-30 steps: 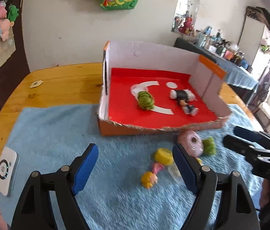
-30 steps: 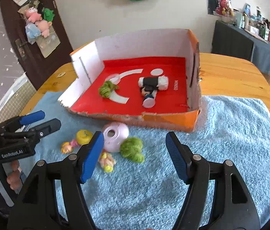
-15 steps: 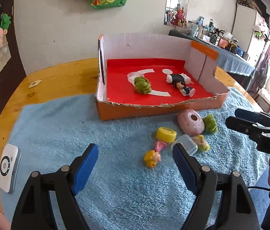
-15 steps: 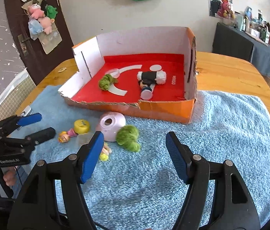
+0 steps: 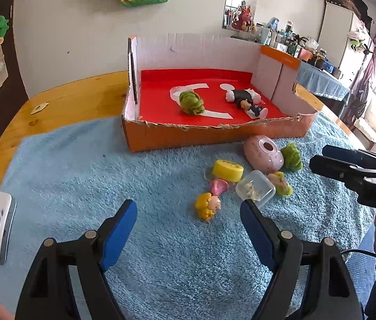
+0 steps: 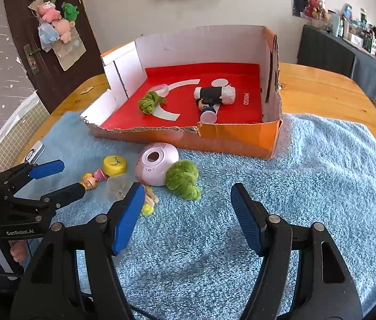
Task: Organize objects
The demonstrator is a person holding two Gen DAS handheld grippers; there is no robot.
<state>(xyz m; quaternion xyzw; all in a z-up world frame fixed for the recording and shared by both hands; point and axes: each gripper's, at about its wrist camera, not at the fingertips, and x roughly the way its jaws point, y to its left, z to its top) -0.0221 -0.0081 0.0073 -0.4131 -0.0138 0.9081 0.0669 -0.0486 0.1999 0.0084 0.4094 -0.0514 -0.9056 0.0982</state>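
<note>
Left wrist view: the left gripper (image 5: 188,224) hovers empty, jaws apart, over the blue towel (image 5: 81,165), aimed at the blonde doll (image 5: 207,208). Loose toys cluster against the cardboard box's (image 5: 188,138) front wall, awaiting sorting. The right gripper (image 6: 186,208) likewise gapes empty.

Fluffy light-blue towel (image 5: 86,160) over honey-coloured wood table (image 5: 76,93). Cardboard box (image 5: 177,138): orange outside, white walls inside, red floor w/ white arc & dot shapes. In box: green yarn ball (image 5: 191,103), doll (image 5: 245,100) in black & white. On towel: pale pink camera toy (image 6: 157,166), yellow cap (image 5: 227,170), green pom (image 6: 184,178), yellow-haired pink figure (image 5: 210,202), clear container (image 5: 255,189). Gripper pads (image 6: 128,220) blue on black.
</note>
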